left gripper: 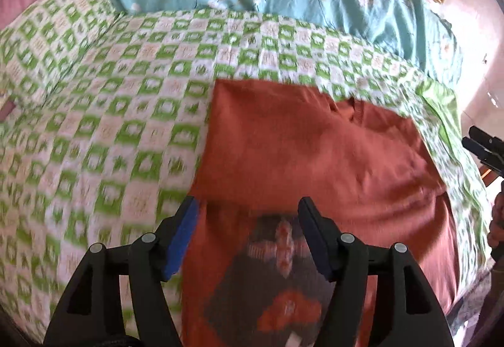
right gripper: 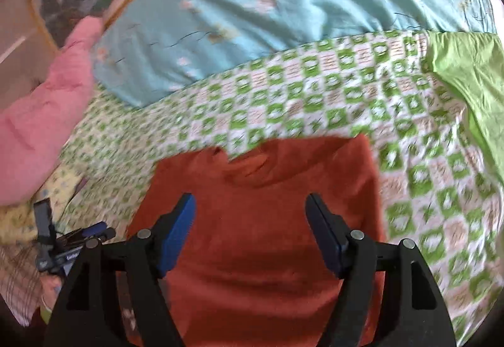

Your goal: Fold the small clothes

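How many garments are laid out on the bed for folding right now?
1: the rust-orange shirt lies partly folded on the green checkered sheet, under both open grippers, left and right. Others may lie outside view.

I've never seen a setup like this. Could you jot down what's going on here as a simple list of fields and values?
surface: bed with a green-and-white checked sheet
garment: rust-orange T-shirt, lying partly folded, printed picture showing in the left wrist view
left gripper: open, above the shirt's print, holding nothing
right gripper: open, above the plain orange cloth, holding nothing
behind the shirt: light blue floral quilt
also there: pink cloth
image quality: blurred
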Demonstrator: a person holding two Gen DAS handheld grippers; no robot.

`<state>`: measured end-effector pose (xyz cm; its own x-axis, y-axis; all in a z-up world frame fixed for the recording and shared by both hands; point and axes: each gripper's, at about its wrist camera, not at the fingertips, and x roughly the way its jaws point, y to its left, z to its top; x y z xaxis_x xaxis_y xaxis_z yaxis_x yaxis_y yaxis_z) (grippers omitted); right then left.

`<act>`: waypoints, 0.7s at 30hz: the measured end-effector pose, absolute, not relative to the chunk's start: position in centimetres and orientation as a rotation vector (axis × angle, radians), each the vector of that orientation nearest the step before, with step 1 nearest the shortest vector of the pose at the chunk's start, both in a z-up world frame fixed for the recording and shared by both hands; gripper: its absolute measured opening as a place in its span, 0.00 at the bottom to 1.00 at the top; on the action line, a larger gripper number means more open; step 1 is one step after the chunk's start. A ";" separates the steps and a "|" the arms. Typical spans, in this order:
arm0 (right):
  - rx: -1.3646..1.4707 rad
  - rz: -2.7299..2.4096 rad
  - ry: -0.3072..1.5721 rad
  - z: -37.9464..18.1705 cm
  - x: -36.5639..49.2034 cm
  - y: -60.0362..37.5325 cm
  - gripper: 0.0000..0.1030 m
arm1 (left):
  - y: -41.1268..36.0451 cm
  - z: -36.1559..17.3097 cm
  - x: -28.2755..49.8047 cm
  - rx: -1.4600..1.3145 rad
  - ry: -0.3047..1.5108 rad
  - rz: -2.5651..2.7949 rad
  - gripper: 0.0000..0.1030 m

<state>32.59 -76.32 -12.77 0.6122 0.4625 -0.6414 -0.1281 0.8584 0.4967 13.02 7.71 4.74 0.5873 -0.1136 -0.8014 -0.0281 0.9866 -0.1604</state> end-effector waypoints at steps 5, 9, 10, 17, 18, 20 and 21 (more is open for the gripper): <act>0.438 0.384 0.920 -15.8 26.2 -75.5 0.73 | 8.9 2.6 6.7 -0.144 0.993 -0.084 0.64; 0.459 0.373 0.932 -17.7 21.0 -76.5 0.73 | 9.3 1.3 2.2 -0.114 1.010 -0.106 0.64; 0.467 0.371 0.933 -17.9 19.9 -76.8 0.73 | 9.6 0.9 0.9 -0.122 1.012 -0.106 0.64; 0.483 0.354 0.958 -19.5 12.2 -79.3 0.73 | 10.9 -1.3 -5.1 -0.199 1.036 -0.118 0.64; 0.479 0.346 0.965 -19.7 11.4 -79.6 0.73 | 10.9 -1.8 -5.6 -0.201 1.047 -0.116 0.64; 0.468 0.328 0.979 -20.1 9.9 -80.1 0.73 | 11.0 -2.6 -6.4 -0.208 1.067 -0.123 0.64; 0.464 0.319 0.991 -20.4 9.1 -80.4 0.73 | 10.8 -3.0 -6.8 -0.216 1.079 -0.135 0.64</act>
<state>9.06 -80.45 -20.42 0.5144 0.4602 -0.7236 -0.0480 0.8579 0.5115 -6.80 10.78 -3.04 0.4670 -0.2140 -0.8580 0.0037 0.9707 -0.2401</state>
